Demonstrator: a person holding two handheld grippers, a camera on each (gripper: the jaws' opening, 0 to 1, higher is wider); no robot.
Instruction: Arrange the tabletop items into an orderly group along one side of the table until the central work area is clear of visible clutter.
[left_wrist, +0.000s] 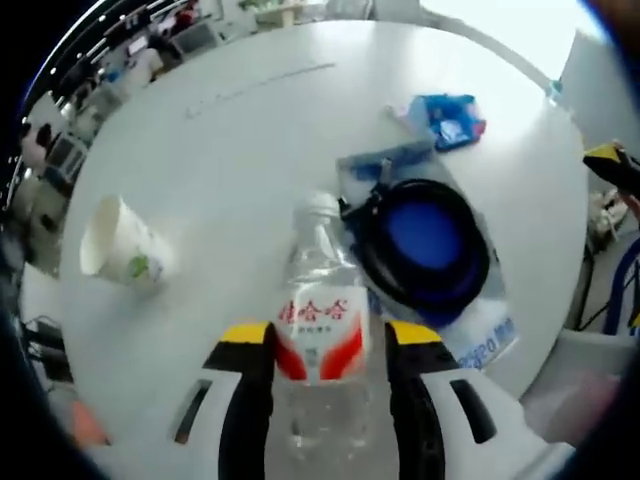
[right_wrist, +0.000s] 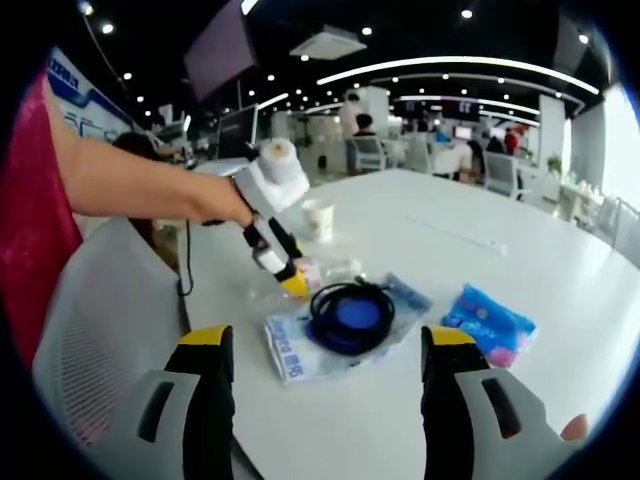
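Lying between left hand-held gripper (left_wrist: 322, 345) jaws: water bottle (left_wrist: 320, 310).

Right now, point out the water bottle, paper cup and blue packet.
water bottle (left_wrist: 318, 330), left gripper view, red-and-white label
paper cup (left_wrist: 125, 250), left gripper view, side wall
blue packet (right_wrist: 490, 325), right gripper view, top face

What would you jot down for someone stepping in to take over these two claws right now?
Left claw: shut on the water bottle, near the table's edge.
Right claw: open, holding nothing, hovering above the table.
Where things are: the blue bowl sits on a plastic bag beside the bottle; the blue packet lies farther in; the paper cup lies tipped on its side, off alone.
Done: little, items are spread out.
Left: gather everything along one side.
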